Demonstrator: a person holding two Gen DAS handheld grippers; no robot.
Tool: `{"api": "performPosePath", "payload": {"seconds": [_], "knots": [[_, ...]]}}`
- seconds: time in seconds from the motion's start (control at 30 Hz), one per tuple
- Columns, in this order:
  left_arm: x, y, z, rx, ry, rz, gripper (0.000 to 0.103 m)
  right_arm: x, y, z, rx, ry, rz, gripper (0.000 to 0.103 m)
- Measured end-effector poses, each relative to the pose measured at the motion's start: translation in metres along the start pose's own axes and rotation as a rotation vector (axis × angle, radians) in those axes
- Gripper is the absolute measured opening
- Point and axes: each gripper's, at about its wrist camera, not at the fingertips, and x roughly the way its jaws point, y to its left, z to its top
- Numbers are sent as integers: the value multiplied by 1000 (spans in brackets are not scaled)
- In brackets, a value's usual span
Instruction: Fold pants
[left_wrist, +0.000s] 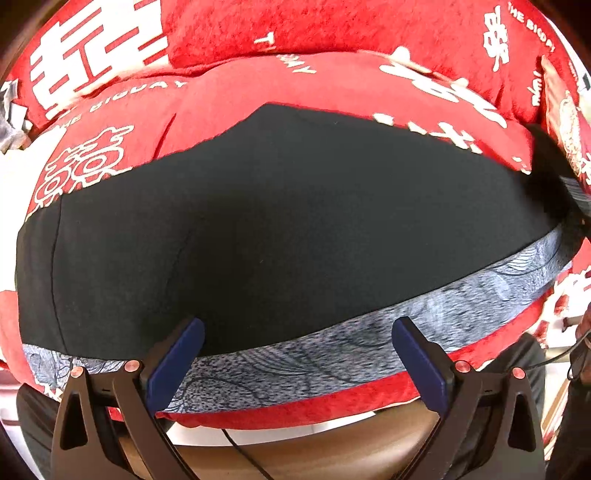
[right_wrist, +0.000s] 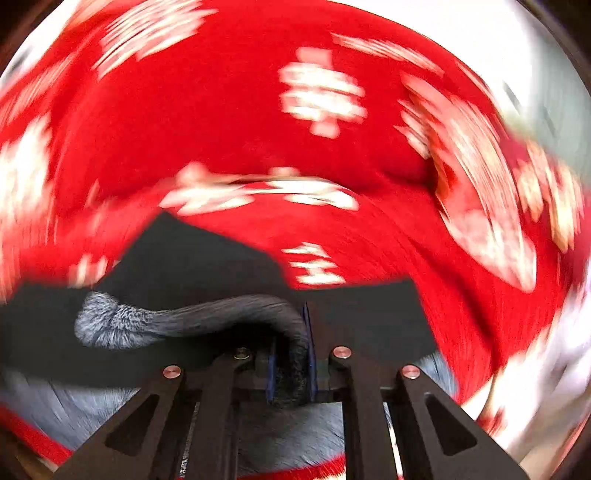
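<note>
Black pants (left_wrist: 280, 221) with a grey patterned waistband (left_wrist: 332, 350) lie spread on a red printed blanket (left_wrist: 332, 33). My left gripper (left_wrist: 297, 332) is open, its blue pads either side of the waistband at the near edge, holding nothing. In the blurred right wrist view, my right gripper (right_wrist: 291, 354) is shut on a bunched fold of the waistband (right_wrist: 155, 321), which trails off to the left over the black pants (right_wrist: 192, 258).
The red blanket (right_wrist: 332, 155) with white characters covers the surface around the pants. A brown wooden edge (left_wrist: 314, 446) and a thin black cable (left_wrist: 243, 454) show below the blanket's near edge. A person's dark clothing (left_wrist: 524, 354) is at the lower right.
</note>
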Motion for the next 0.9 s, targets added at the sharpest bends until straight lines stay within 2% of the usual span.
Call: {"api": "performPosePath", "payload": {"seconds": [0.03,0.07,0.13,0.17,0.23,0.33,0.4,0.43,0.47,0.53,0.6,0.67,0.77,0.83,0.9], "knots": [[-1,-2,1,7,0,-6,102,4,-34,-5,160,37,65,14],[0,-6,2,14,4,-13,102,10,-54,-10,245,65,83,14],[6,-11,4,23,20,-21,102,21,-80,-27,335,131,68,15],[10,-14,4,25,37,-29,102,26,-85,-33,353,160,58,19],[13,-18,1,30,53,-38,102,33,-102,-52,440,201,107,20],[15,-20,1,33,57,-41,102,24,-110,-57,474,154,126,37],[17,-20,1,24,62,-44,102,17,-110,-55,483,122,175,77],[17,-19,2,21,63,-44,102,17,-108,-52,481,101,191,83],[18,-19,3,18,63,-43,102,21,-106,-48,477,89,189,83],[18,-19,3,17,62,-40,102,28,-105,-46,493,98,177,75],[19,-19,3,19,62,-36,102,45,-107,-45,553,138,219,33],[19,-17,2,20,65,-31,102,49,-108,-42,551,148,174,6],[12,-16,3,10,43,-43,102,17,-108,-36,553,76,175,6],[8,-17,4,14,20,-41,102,-6,-103,-36,534,33,145,6],[13,-20,5,21,41,-49,102,-4,-102,-40,534,58,123,6]]}}
